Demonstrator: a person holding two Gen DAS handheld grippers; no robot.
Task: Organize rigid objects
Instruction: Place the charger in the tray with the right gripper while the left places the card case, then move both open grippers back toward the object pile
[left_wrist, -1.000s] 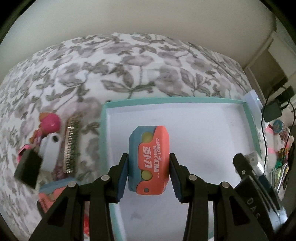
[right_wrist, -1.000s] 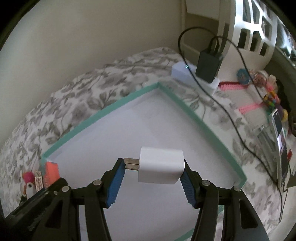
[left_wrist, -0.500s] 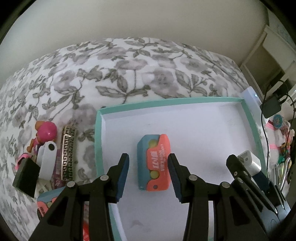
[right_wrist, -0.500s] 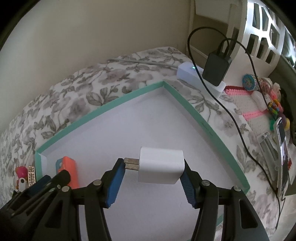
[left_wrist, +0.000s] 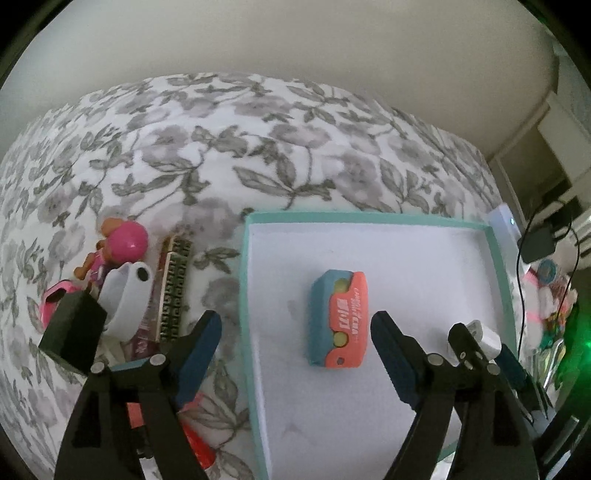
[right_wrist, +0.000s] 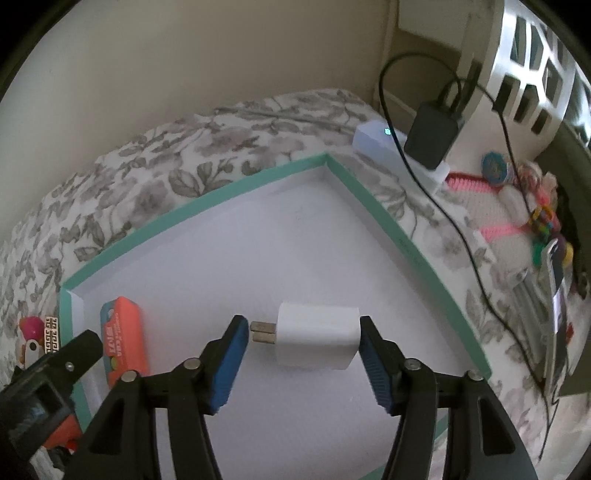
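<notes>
1. Since a second earlier, both my grippers had let go: left gripper opening wide, orange-and-teal case lying in the tray.
2. Right gripper was opening; white charger lay crosswise between its fingers, prongs left.

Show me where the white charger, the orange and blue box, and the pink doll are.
white charger (right_wrist: 317, 339), right wrist view, its top face
orange and blue box (left_wrist: 341, 319), left wrist view, its orange label
pink doll (left_wrist: 127, 242), left wrist view, its head

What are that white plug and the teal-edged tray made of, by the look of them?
White plug: smooth plastic with a slight sheen, probably; its two prongs look like dull grey metal. Teal-edged tray: likely matte cardboard, with thin flat walls and sharp folded corners.
</notes>
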